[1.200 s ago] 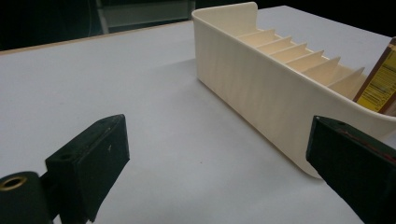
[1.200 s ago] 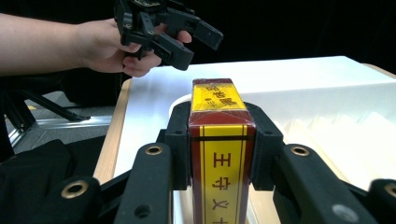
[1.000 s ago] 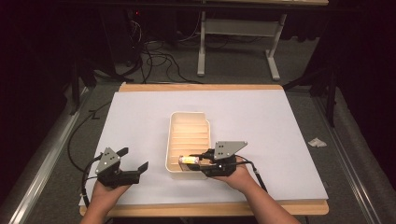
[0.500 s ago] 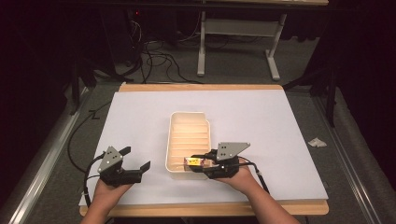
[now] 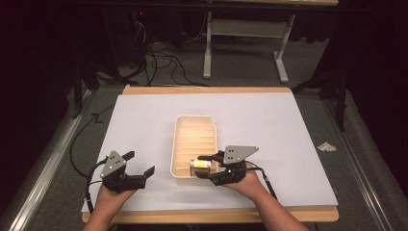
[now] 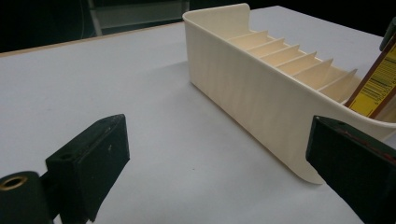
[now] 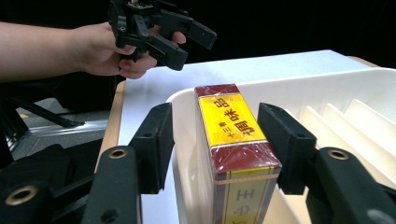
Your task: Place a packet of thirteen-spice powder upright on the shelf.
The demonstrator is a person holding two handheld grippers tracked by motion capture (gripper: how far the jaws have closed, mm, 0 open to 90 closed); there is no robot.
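The right gripper [image 5: 206,166] has just been opening, its jaws now apart around a red-yellow box [image 7: 233,154] standing in the tray's [image 5: 180,166] nearest slot, ready to withdraw, while the left gripper [image 5: 139,163] waits open.

Glossy film-wrapped red and yellow box [image 7: 233,154], smooth matt cream plastic tray [image 5: 180,147], matt white table cover [image 5: 288,144], matt black fingers [image 7: 152,140]
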